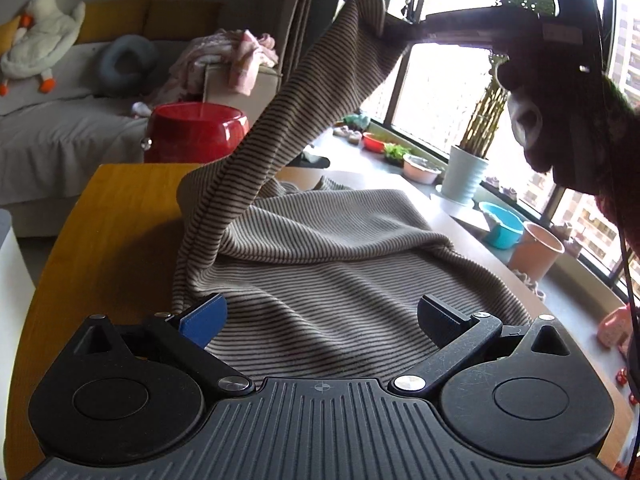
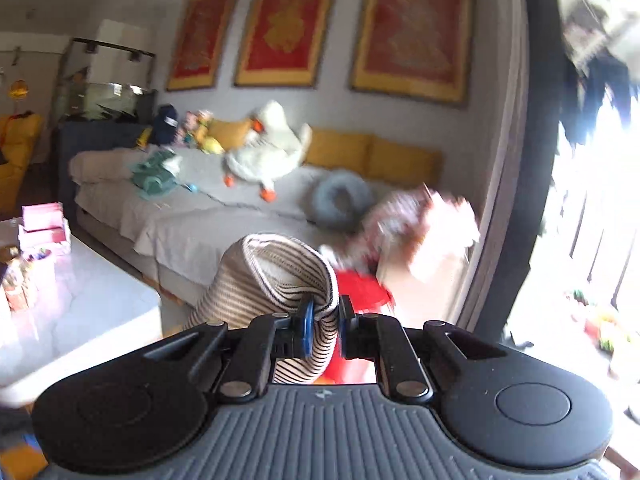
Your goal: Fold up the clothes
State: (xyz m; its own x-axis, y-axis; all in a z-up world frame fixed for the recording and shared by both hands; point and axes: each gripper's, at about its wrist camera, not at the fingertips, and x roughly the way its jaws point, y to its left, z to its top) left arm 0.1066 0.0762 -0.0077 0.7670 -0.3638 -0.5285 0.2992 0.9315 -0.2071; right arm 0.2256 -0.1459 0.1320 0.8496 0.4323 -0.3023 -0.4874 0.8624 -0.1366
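**Striped garment half lifted from the table**

The left gripper (image 1: 320,316) is held wide apart and empty, low over the striped garment (image 1: 320,264), whose body lies rumpled on the wooden table (image 1: 120,208). One sleeve is drawn up and rightward, its cuff pinched by the right gripper (image 2: 325,318). The knit is judged soft, light and stretchy; it should sag and slide, so seams, cuffs or hems are best gripped.
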